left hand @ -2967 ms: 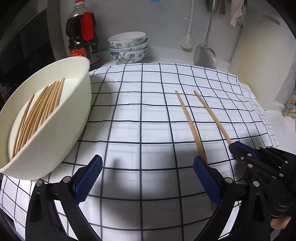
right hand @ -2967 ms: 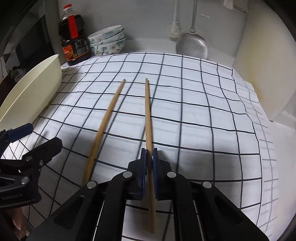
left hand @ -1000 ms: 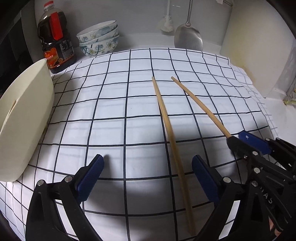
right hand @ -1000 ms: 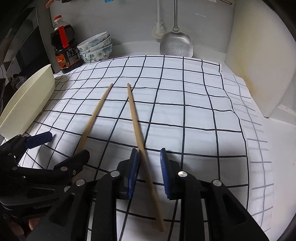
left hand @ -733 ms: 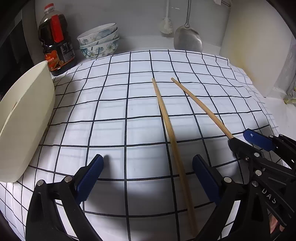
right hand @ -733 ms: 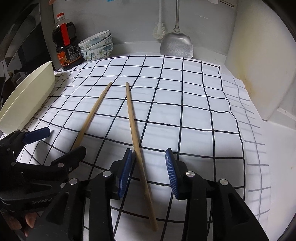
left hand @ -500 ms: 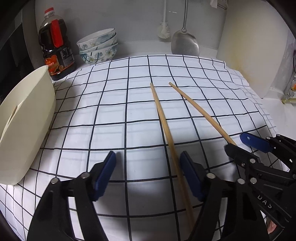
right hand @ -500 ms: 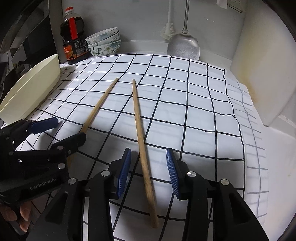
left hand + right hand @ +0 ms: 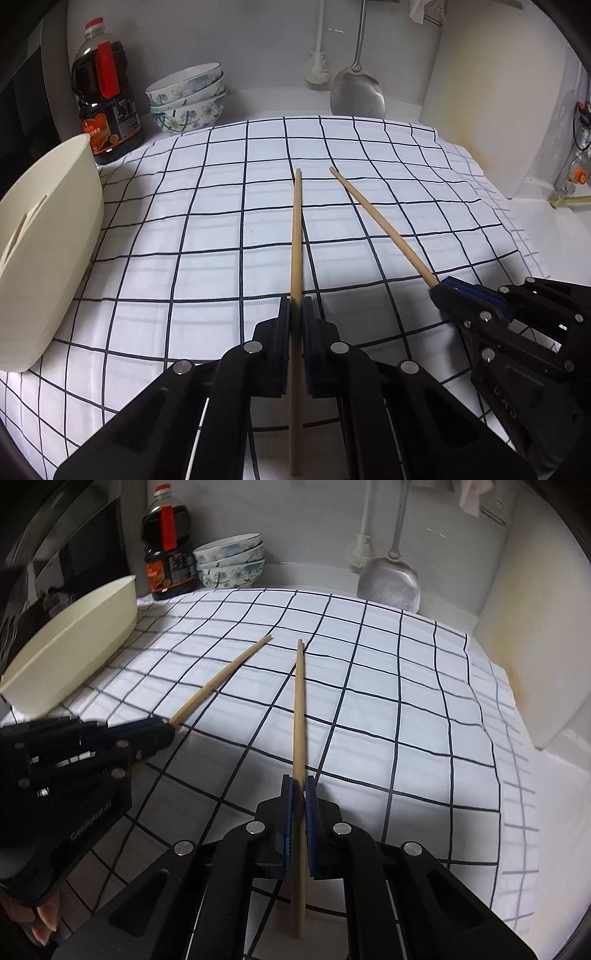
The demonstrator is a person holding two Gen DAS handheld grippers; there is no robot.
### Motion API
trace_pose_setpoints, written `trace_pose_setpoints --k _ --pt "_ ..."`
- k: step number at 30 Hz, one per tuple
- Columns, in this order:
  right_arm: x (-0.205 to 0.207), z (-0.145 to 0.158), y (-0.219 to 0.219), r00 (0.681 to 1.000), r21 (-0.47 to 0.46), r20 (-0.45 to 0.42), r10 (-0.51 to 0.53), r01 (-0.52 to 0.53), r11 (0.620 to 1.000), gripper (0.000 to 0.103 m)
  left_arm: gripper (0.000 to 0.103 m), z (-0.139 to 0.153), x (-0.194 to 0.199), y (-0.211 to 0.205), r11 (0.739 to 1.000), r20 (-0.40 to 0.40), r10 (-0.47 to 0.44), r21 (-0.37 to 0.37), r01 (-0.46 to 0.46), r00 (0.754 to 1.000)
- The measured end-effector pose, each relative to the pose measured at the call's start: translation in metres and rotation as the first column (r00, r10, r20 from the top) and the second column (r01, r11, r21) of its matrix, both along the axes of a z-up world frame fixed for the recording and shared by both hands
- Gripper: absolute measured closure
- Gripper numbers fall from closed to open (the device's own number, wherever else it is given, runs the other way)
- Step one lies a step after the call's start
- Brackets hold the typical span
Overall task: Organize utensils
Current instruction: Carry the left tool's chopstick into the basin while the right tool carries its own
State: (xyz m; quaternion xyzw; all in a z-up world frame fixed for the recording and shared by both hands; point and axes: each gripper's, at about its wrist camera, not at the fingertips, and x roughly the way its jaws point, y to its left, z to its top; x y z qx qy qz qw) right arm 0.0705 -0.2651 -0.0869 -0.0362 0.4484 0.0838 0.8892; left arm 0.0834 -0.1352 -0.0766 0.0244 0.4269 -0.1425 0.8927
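Two wooden chopsticks lie over a white checked cloth [image 9: 221, 206]. My left gripper [image 9: 295, 306] is shut on the left chopstick [image 9: 296, 229], which points away from me. My right gripper [image 9: 298, 786] is shut on the right chopstick [image 9: 300, 701]. In the left wrist view the right gripper [image 9: 448, 290] grips the right chopstick [image 9: 380, 223]. In the right wrist view the left gripper [image 9: 166, 727] grips the left chopstick [image 9: 221, 677]. A cream bowl [image 9: 48, 236] at the left has chopsticks inside, barely visible; it also shows in the right wrist view [image 9: 74, 642].
A dark sauce bottle [image 9: 105, 107] and stacked floral bowls [image 9: 186, 99] stand at the back left. A metal spatula [image 9: 356, 85] and a brush [image 9: 317, 66] hang on the back wall. A cream board [image 9: 487, 92] leans at the right.
Both grippers were open around the chopsticks half a second ago. Both have now closed, each on its own chopstick.
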Motion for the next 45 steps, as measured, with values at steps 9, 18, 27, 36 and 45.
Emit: trace_pose_setpoints --k 9,18,27,36,45 --pt "-0.004 0.022 0.000 0.998 0.127 0.029 -0.061 0.057 0.990 0.097 0.096 0.022 -0.014 0.030 0.993 -0.013 -0.050 -0.106 0.048 0.999" --pt "-0.017 0.066 0.033 0.989 0.225 0.129 -0.078 0.047 0.973 0.097 0.096 0.077 -0.026 0.099 0.988 0.099 -0.009 -0.151 0.024 0.995" --pt "0.013 0.113 0.125 0.980 0.308 0.197 0.030 -0.091 0.947 0.097 0.096 0.116 -0.020 0.196 0.985 0.201 0.119 -0.146 -0.090 0.972" --pt "0.060 0.115 0.232 0.982 0.285 0.144 0.123 -0.160 0.945 0.097 0.096 0.109 0.008 0.283 0.969 0.213 0.243 -0.090 -0.228 0.946" --pt "0.081 0.088 0.285 0.985 0.248 0.061 0.164 -0.174 0.953 0.097 0.096 0.078 0.029 0.323 0.952 0.164 0.306 -0.045 -0.303 0.938"
